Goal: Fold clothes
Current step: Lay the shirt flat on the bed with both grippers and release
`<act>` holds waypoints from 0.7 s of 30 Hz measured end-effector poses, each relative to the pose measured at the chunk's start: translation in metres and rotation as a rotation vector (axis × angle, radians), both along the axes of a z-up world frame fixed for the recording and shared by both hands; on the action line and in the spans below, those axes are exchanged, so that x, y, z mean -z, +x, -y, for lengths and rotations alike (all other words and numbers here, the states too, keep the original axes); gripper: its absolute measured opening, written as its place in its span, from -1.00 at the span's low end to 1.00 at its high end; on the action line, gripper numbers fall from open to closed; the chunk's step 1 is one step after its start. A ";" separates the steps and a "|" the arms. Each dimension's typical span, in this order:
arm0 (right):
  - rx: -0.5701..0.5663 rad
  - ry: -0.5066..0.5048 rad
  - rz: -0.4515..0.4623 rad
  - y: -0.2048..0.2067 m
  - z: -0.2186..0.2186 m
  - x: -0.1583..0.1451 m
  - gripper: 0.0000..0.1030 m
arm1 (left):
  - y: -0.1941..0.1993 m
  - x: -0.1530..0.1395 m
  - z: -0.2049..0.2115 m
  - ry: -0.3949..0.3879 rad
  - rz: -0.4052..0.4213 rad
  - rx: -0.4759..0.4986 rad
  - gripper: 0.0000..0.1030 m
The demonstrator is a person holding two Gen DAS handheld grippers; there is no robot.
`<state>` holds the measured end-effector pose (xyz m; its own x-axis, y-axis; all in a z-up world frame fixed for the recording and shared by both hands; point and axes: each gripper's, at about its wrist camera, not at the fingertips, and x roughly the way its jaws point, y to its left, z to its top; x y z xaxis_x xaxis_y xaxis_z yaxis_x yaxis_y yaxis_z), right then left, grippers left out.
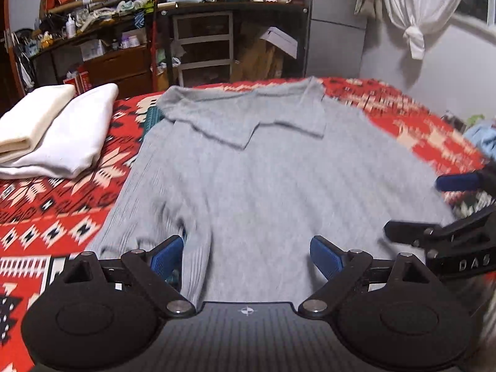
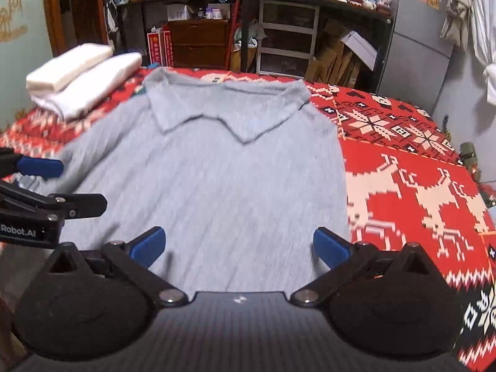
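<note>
Item: grey collared sweater (image 1: pixel 263 170), flat on the bed (image 1: pixel 46 217), collar toward the far edge. Folded white clothes (image 1: pixel 62 130) at far left corner. Left tongs (image 1: pixel 246 255) and right tongs (image 2: pixel 238 246) open, empty, above the hem. Step: between folds. Next, judged: grip hem or side edge.

1 grey collared sweater (image 1: pixel 263 170), 2 folded white garments (image 1: pixel 55 130) stacked at left, 1 red patterned blanket (image 2: pixel 403 170), 2 grippers: left (image 1: pixel 246 255), right (image 2: pixel 238 246).
</note>
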<state>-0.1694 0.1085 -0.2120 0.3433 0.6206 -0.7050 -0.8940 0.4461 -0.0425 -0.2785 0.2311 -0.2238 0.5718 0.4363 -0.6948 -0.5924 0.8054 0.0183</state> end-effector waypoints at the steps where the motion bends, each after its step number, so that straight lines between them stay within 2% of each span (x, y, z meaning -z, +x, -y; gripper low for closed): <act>1: 0.010 -0.006 0.003 -0.003 0.003 0.004 0.99 | -0.002 0.004 0.001 -0.001 -0.005 -0.006 0.77; 2: 0.019 -0.013 0.007 -0.005 0.006 0.008 0.99 | -0.005 0.007 0.001 -0.004 0.008 -0.013 0.87; 4: 0.029 -0.027 -0.022 -0.007 0.010 0.016 0.99 | -0.010 0.011 0.002 -0.006 0.033 -0.024 0.90; 8: 0.059 0.034 -0.046 -0.008 0.022 0.022 0.99 | -0.012 0.017 0.007 0.019 0.052 -0.025 1.00; 14: 0.093 0.118 -0.011 -0.021 0.037 0.029 0.99 | -0.018 0.021 0.017 0.047 0.087 -0.054 1.00; 21: 0.092 0.099 -0.007 -0.024 0.035 0.027 0.99 | -0.019 0.021 0.019 0.059 0.094 -0.049 1.00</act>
